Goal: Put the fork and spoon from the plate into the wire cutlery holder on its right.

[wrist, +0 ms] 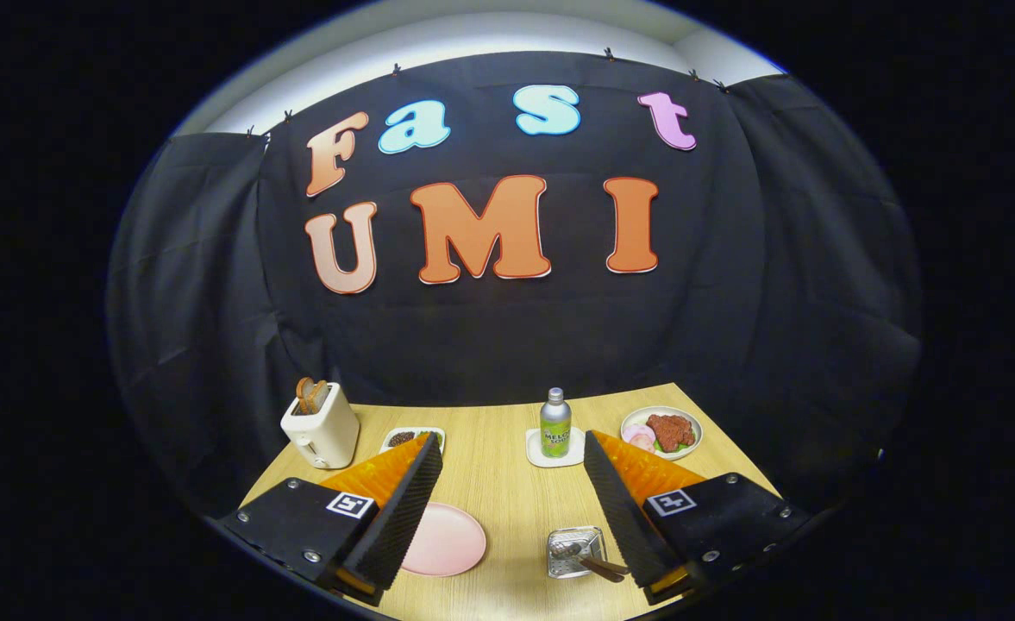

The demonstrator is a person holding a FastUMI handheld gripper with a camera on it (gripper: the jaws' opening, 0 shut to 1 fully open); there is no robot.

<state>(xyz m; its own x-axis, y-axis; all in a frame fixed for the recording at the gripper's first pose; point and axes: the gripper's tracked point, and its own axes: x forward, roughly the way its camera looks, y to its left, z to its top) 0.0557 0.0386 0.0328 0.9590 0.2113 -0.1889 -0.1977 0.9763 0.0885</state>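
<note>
While you look down past the fingers, you see the wire cutlery holder (pixel 575 552) sitting on the wooden table (pixel 507 483) between them, close to the inner edge of your right finger. Cutlery lies in it: a spoon (pixel 566 548) bowl shows inside the basket, and a brown handle (pixel 604 567) sticks out over its rim toward the right finger. You cannot tell from here whether the fork is in there too, since the pieces overlap and are small. The pink plate (pixel 445 540) lies to the left of the holder, partly hidden behind your left finger, and the part you can see carries nothing.

Your gripper (pixel 507 461) hangs above the table with its fingers spread wide apart and nothing between the pads; neither finger touches the holder or the plate.

Beyond the fingertips, a green bottle (pixel 555 423) with a silver cap stands upright on a white coaster (pixel 554 450). To its right, near the far corner of the table, a white dish (pixel 661 431) holds red and pink food. To the left, a small tray (pixel 410 437) of dark bits peeks out just past your left fingertip, and further left a cream toaster (pixel 321 427) stands with toast (pixel 310 394) poking up from its slots
</note>
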